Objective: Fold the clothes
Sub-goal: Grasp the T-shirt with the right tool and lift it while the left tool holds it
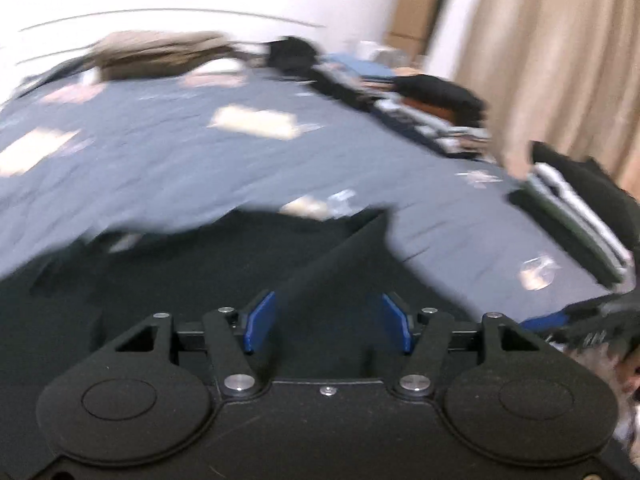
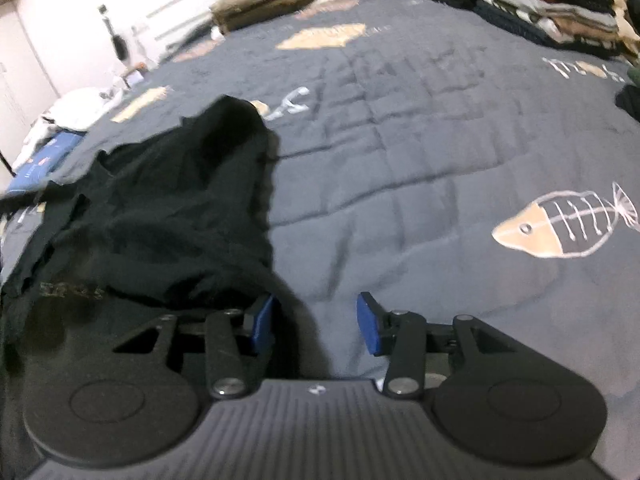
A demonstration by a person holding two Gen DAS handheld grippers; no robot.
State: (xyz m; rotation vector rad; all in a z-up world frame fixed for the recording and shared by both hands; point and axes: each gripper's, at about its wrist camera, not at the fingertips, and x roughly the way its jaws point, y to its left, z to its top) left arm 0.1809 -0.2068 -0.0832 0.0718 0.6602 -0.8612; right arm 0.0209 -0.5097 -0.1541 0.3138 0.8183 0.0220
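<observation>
Left wrist view, blurred: left gripper (image 1: 327, 322), blue pads (image 1: 260, 322) spread wide, a raised fold of the black garment (image 1: 160, 280) standing between them, contact not discernible; garment spread on the grey quilt (image 1: 200, 152), stacked clothes (image 1: 440, 120) along the far edge, beige curtain (image 1: 560, 60) behind. Right wrist view: right gripper (image 2: 316, 324), released, jaws apart, the crumpled black garment (image 2: 168, 208) lying against its left pad (image 2: 264, 324), bare quilt (image 2: 420, 140) with fishbone print (image 2: 560, 224) under the right pad; folded piles (image 2: 552, 16) far right.
</observation>
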